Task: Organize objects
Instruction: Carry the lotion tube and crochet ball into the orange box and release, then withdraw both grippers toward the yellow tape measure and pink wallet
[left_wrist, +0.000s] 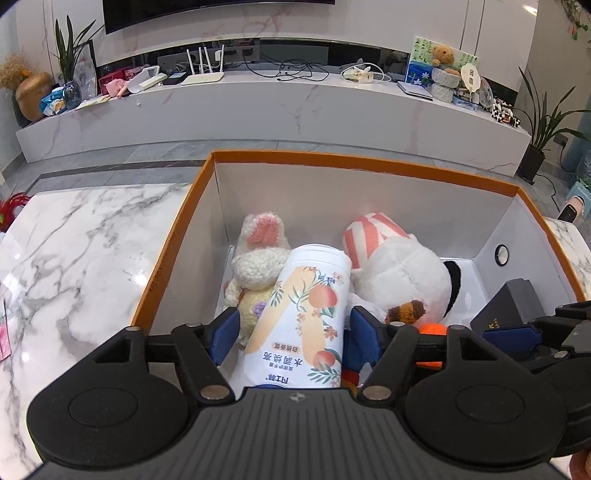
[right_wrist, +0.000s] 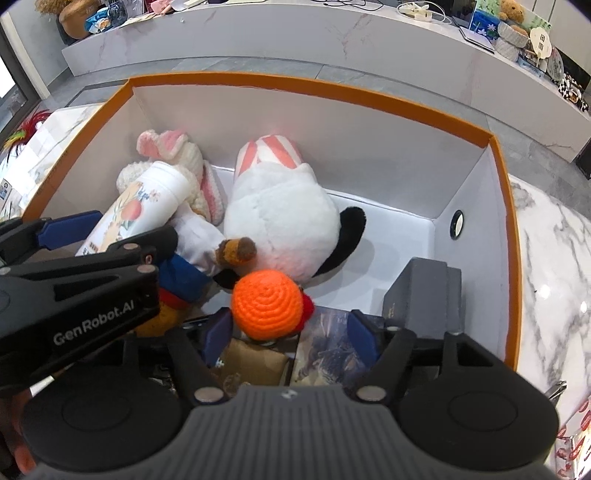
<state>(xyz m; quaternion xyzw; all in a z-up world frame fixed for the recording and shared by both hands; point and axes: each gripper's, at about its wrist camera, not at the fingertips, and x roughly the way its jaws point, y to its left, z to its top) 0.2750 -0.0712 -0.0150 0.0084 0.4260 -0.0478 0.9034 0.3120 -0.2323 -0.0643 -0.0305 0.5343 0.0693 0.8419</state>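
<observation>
An orange-rimmed white box (left_wrist: 332, 157) (right_wrist: 295, 83) holds a crochet bunny (left_wrist: 258, 254) (right_wrist: 177, 155), a big white plush with a pink-striped hat (left_wrist: 399, 273) (right_wrist: 280, 214) and a dark grey case (left_wrist: 506, 310) (right_wrist: 421, 291). A white canister with peach print (left_wrist: 306, 317) (right_wrist: 147, 199) leans on the bunny. My left gripper (left_wrist: 293, 330) stands open around it, pads clear of its sides. My right gripper (right_wrist: 290, 332) is open over an orange crochet ball (right_wrist: 267, 302) (left_wrist: 430, 328), which lies on a picture card (right_wrist: 325, 350) and a brown packet (right_wrist: 251, 362).
The box rests on a white marble table (left_wrist: 74, 258) (right_wrist: 554, 277). A red feather toy (left_wrist: 11, 206) lies at the table's left edge. Beyond a strip of grey floor runs a long marble TV bench (left_wrist: 258, 103) crowded with small items. A potted plant (left_wrist: 535, 155) stands at its right end.
</observation>
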